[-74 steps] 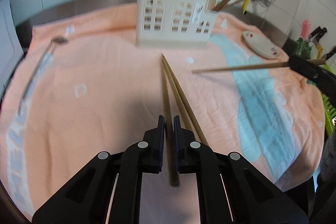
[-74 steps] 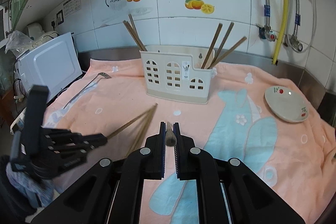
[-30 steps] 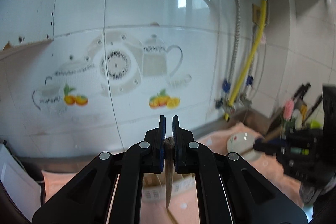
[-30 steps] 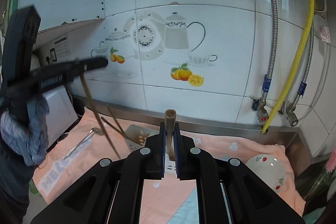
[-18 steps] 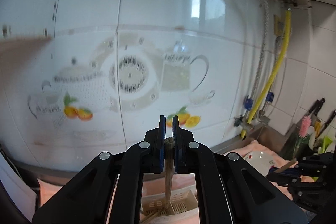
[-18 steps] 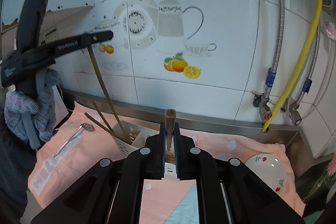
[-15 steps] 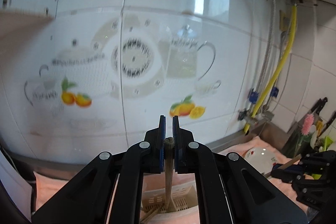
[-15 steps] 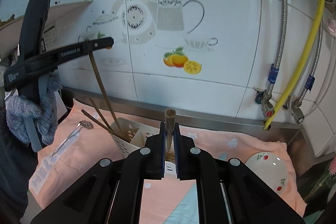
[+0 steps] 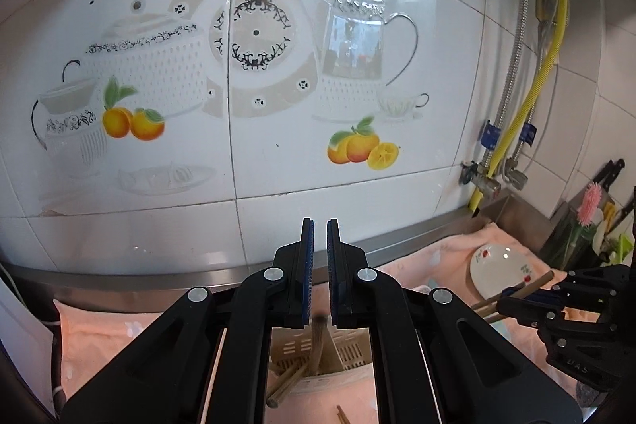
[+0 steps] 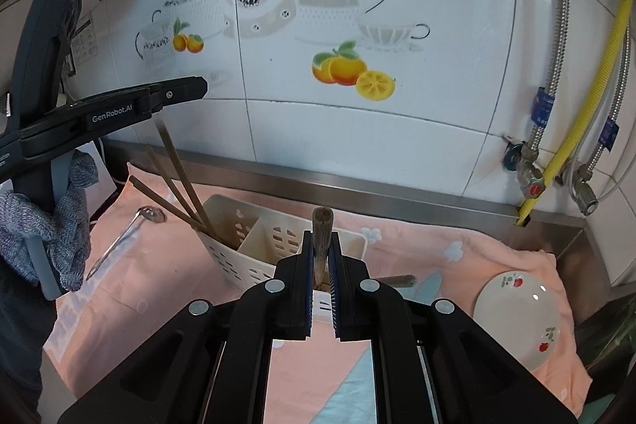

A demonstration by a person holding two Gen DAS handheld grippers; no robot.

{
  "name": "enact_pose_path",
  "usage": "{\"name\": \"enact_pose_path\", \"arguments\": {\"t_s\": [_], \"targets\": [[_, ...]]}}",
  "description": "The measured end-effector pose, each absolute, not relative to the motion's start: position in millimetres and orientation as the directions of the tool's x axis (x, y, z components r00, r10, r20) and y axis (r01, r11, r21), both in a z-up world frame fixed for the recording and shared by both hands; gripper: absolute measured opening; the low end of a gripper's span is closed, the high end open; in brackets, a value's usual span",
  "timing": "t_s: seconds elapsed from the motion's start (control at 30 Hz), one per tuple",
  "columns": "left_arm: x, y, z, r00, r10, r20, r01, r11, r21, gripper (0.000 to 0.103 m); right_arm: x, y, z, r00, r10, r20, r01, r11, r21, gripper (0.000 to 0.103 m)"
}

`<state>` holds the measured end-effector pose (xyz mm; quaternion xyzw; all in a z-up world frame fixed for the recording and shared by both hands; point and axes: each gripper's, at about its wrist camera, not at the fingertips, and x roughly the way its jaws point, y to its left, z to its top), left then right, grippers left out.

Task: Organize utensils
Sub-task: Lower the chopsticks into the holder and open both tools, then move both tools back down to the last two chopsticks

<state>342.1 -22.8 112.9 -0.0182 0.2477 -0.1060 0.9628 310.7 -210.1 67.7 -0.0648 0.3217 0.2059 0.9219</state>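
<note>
A: Where are your chopsticks?

B: Your right gripper (image 10: 321, 279) has its jaws clamped tight on one chopstick (image 10: 320, 233) near its thick top end, the shaft dropping behind the fingers over the cream holder (image 10: 254, 245). Your left gripper (image 9: 320, 273) looks nearly closed, but that chopstick (image 9: 318, 342) hangs blurred below the pads, so I can't tell whether it's gripped. Its tip points into the holder.

A: How will they handle?

B: Light, stiff, smooth wood, I'd say; they may swivel. Hold near the thick end.
</note>
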Motion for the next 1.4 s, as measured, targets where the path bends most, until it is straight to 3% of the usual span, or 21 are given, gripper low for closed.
{"name": "enact_pose_path", "arguments": {"t_s": [0.23, 0.37, 0.57, 0.67, 0.73, 0.87, 1.23, 1.4], "targets": [[333.2, -22.7, 116.2, 0.855, -0.220, -0.470, 0.203, 0.975, -0.088, 0.009, 309.8, -211.6, 68.0, 0.711, 0.342, -0.614, -0.414, 0.910, 0.027, 0.007], [318.4, -20.5, 121.5, 0.864, -0.216, -0.455, 0.201, 0.976, -0.082, 0.023, 301.3, -216.3, 76.1, 0.735, 0.340, -0.587, -0.404, 0.914, 0.024, 0.009], [286.6, -12.9, 125.1, 0.875, -0.214, -0.433, 0.197, 0.977, -0.084, 0.026, 266.4, -224.3, 90.1, 0.789, 0.330, -0.518, -0.391, 0.920, -0.009, 0.019], [267.4, -6.7, 122.7, 0.880, -0.203, -0.429, 0.182, 0.979, -0.090, 0.043, 246.5, -227.4, 91.8, 0.792, 0.354, -0.498, -0.405, 0.914, 0.005, 0.023], [251.5, -2.8, 119.2, 0.885, -0.194, -0.422, 0.173, 0.981, -0.088, 0.047, 230.0, -227.2, 88.7, 0.794, 0.363, -0.487, -0.415, 0.910, 0.002, 0.028], [226.9, 6.0, 109.0, 0.883, -0.187, -0.431, 0.158, 0.982, -0.104, 0.052, 202.5, -222.7, 72.7, 0.782, 0.386, -0.489, -0.437, 0.899, 0.012, 0.030], [163.8, 39.8, 66.8, 0.881, -0.121, -0.457, 0.067, 0.989, -0.134, 0.079, 157.6, -199.9, -6.2, 0.718, 0.408, -0.564, -0.462, 0.885, 0.054, 0.045], [142.5, 50.7, 45.9, 0.875, -0.096, -0.474, 0.033, 0.990, -0.140, 0.086, 145.4, -185.9, -42.4, 0.696, 0.393, -0.601, -0.463, 0.885, 0.043, 0.046]]}}
